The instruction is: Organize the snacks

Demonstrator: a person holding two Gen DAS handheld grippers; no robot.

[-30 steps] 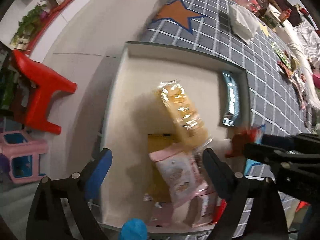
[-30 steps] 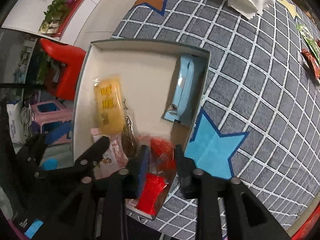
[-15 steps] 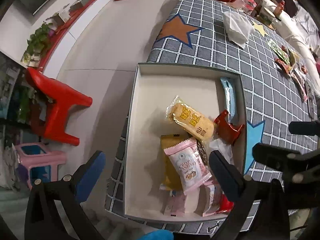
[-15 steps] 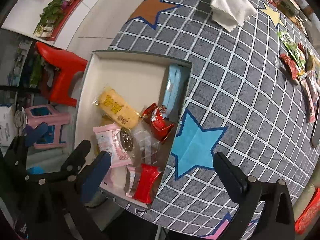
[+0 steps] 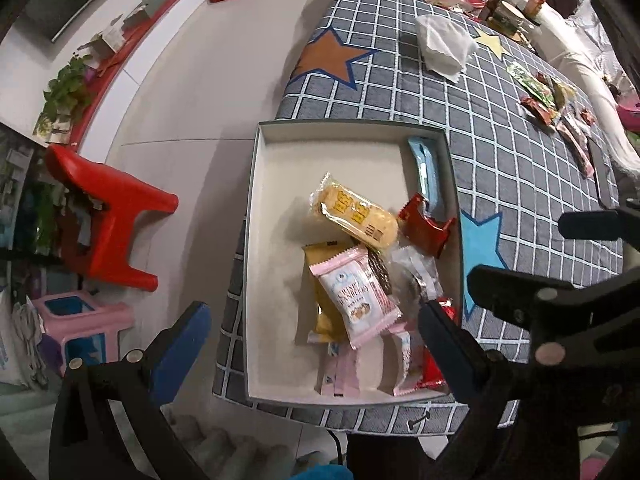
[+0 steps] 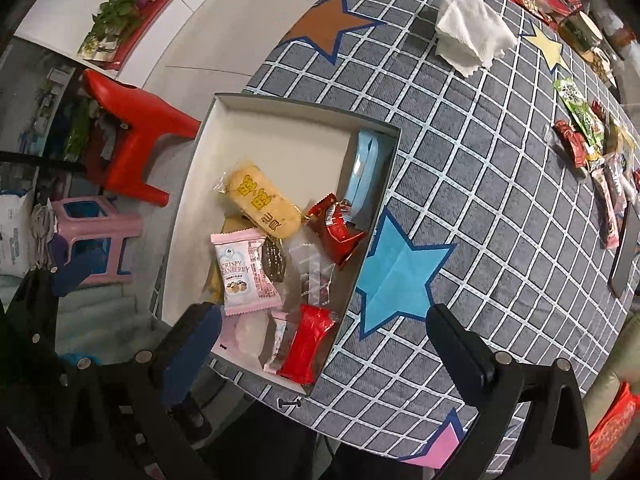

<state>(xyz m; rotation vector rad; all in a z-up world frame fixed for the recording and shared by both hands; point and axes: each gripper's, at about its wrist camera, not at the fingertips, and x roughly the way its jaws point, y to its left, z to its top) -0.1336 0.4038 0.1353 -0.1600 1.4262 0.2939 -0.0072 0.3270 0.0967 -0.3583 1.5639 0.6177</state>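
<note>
Red plastic stool (image 5: 108,216) stands on the floor at left; beside it, on the grey checked tablecloth (image 6: 500,184), a shallow white box (image 5: 272,184) holds snack packets: a yellow cake (image 5: 354,212), a pink cranberry crisp (image 5: 356,300), a crumpled red wrapper (image 6: 336,230). Left gripper (image 5: 312,344) and right gripper (image 6: 324,344), jaws just sprung wide, hover empty above.

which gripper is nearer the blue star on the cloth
Right. The right gripper hangs almost over the blue star, beside the box. The left gripper hangs over the box's snacks, farther from the star.
</note>
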